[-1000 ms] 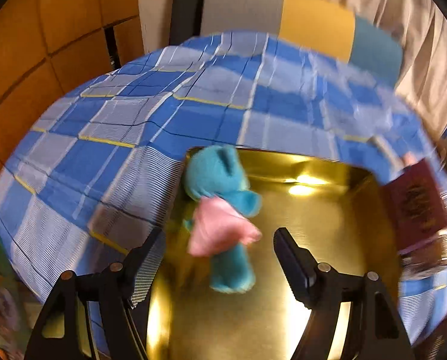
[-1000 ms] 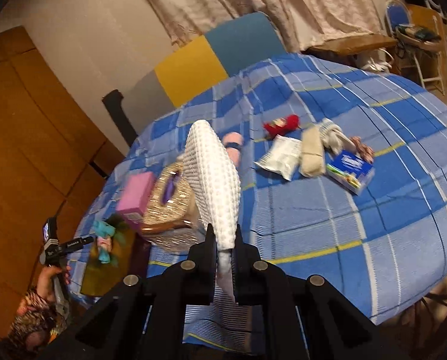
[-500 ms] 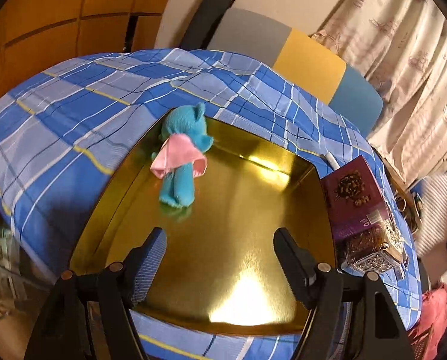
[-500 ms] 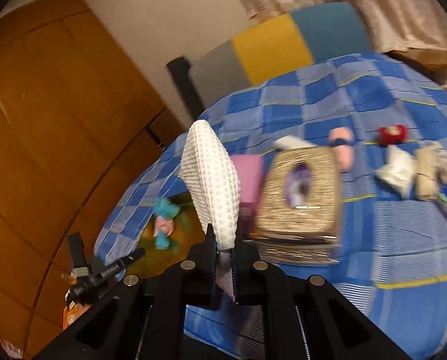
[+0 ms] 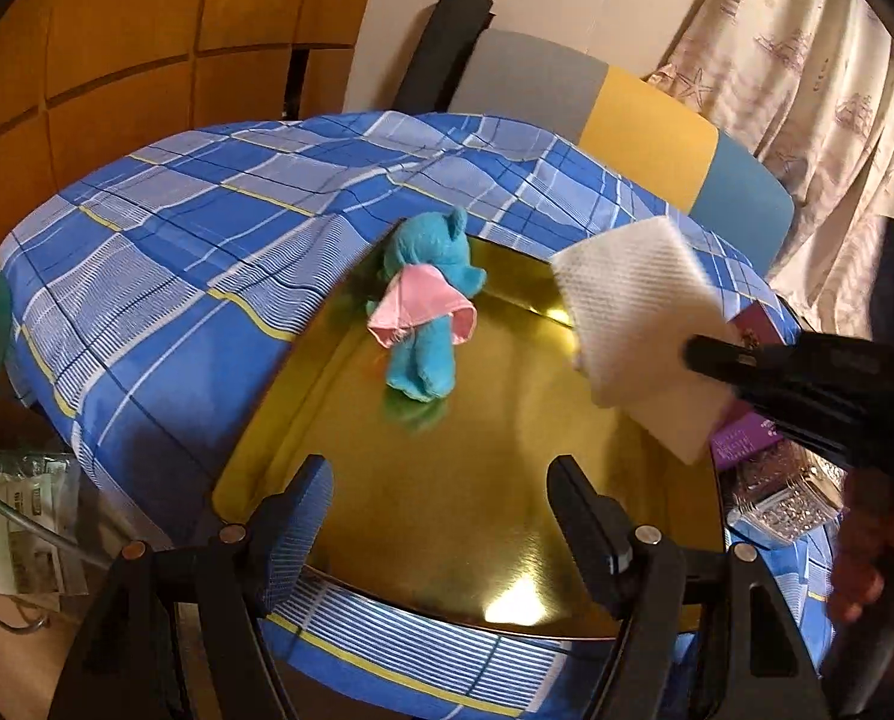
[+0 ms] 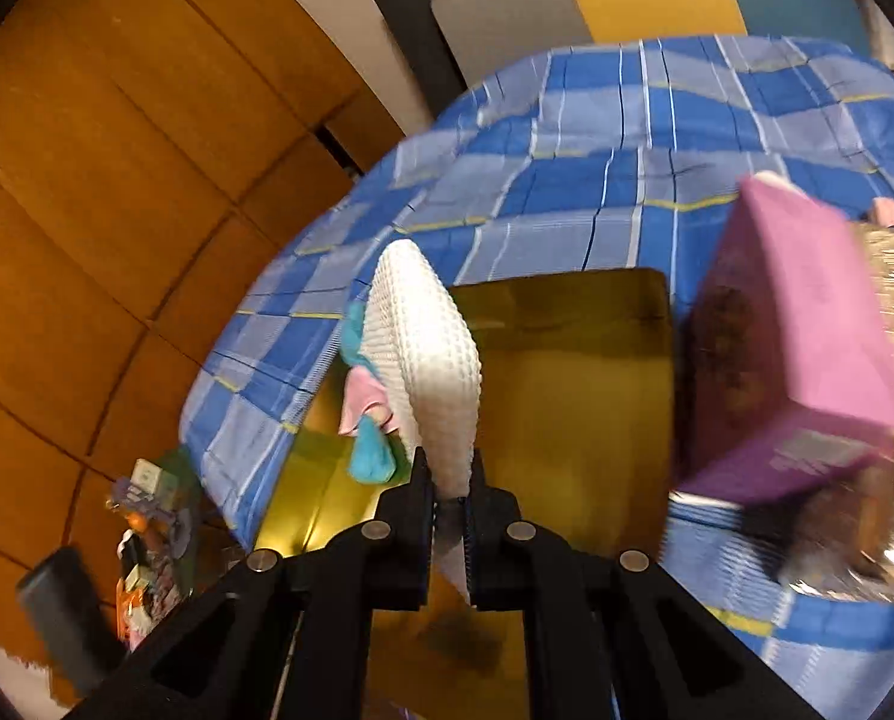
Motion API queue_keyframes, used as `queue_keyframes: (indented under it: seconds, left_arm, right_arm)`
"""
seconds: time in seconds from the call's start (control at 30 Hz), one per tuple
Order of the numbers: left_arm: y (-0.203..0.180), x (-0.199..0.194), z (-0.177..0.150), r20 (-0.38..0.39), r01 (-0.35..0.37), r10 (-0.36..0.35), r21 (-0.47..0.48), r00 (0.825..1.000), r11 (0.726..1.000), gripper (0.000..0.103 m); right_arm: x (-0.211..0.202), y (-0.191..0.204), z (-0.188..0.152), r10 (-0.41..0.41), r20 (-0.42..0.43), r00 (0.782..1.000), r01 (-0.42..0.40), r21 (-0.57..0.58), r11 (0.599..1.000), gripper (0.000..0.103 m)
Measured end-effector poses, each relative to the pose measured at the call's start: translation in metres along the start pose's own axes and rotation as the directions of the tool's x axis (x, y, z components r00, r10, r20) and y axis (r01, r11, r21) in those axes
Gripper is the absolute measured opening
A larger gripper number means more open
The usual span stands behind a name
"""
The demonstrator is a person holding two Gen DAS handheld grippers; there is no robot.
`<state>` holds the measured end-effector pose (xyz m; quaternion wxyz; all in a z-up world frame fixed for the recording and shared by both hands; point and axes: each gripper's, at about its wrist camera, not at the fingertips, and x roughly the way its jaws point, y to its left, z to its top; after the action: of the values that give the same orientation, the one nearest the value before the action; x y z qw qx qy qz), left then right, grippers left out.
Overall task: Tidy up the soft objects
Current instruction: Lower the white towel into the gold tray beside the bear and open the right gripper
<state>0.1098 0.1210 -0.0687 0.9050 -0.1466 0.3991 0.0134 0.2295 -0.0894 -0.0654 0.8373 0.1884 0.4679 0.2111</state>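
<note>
A gold tray (image 5: 447, 498) lies on the blue checked tablecloth (image 5: 165, 276). A teal plush toy with a pink skirt (image 5: 426, 312) lies at the tray's far left; it also shows in the right wrist view (image 6: 366, 420). My right gripper (image 6: 450, 498) is shut on a white waffle-textured sponge (image 6: 423, 354), held above the tray (image 6: 567, 372). In the left wrist view the sponge (image 5: 639, 312) hangs over the tray's right side. My left gripper (image 5: 438, 498) is open and empty over the tray's near edge.
A purple box (image 6: 795, 348) and a glittery tissue box (image 5: 783, 492) stand right of the tray. A grey, yellow and blue chair back (image 5: 615, 114) is behind the table. Clutter (image 6: 147, 534) lies on the floor at left, by wooden panels (image 5: 117, 48).
My right gripper has carried the sponge leftward until it hangs over the gold tray. My left gripper has drawn back from the plush toy, which stays on the tray.
</note>
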Motion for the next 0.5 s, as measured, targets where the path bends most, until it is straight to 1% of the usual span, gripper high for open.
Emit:
queue_keyframes:
  seconds: [0.2, 0.27, 0.3, 0.33, 0.37, 0.43, 0.5]
  left_arm:
    - [0.014, 0.000, 0.006, 0.014, -0.024, 0.025, -0.046, 1.000, 0.999, 0.075]
    - [0.017, 0.001, 0.006, 0.015, -0.030, 0.031, -0.058, 0.999, 0.998, 0.075]
    - [0.019, 0.000, 0.006, 0.022, -0.035, 0.036, -0.064, 0.999, 0.997, 0.075]
    - [0.019, -0.001, 0.007, 0.029, -0.037, 0.039, -0.067, 0.999, 0.997, 0.075]
    - [0.020, -0.002, 0.007, 0.037, -0.041, 0.043, -0.067, 0.998, 0.997, 0.075]
    - [0.019, -0.002, 0.008, 0.038, -0.041, 0.044, -0.059, 0.998, 0.997, 0.075]
    - [0.018, -0.001, 0.007, 0.034, -0.039, 0.041, -0.053, 0.999, 0.998, 0.075]
  right_arm:
    - [0.041, 0.009, 0.015, -0.017, -0.017, 1.000, 0.018, 0.039, 0.999, 0.008]
    - [0.052, 0.010, 0.018, -0.032, -0.023, 0.999, 0.033, 0.051, 0.998, 0.010]
    - [0.057, 0.010, 0.019, -0.048, -0.026, 0.998, 0.050, 0.055, 0.997, 0.012]
    - [0.063, 0.009, 0.019, -0.097, -0.029, 0.995, 0.098, 0.055, 0.994, 0.013]
    - [0.066, 0.008, 0.020, -0.129, -0.032, 0.991, 0.130, 0.051, 0.990, 0.018]
    - [0.072, 0.005, 0.019, -0.161, -0.039, 0.986, 0.162, 0.036, 0.986, 0.039]
    - [0.074, 0.005, 0.017, -0.179, -0.047, 0.983, 0.180, 0.013, 0.984, 0.050]
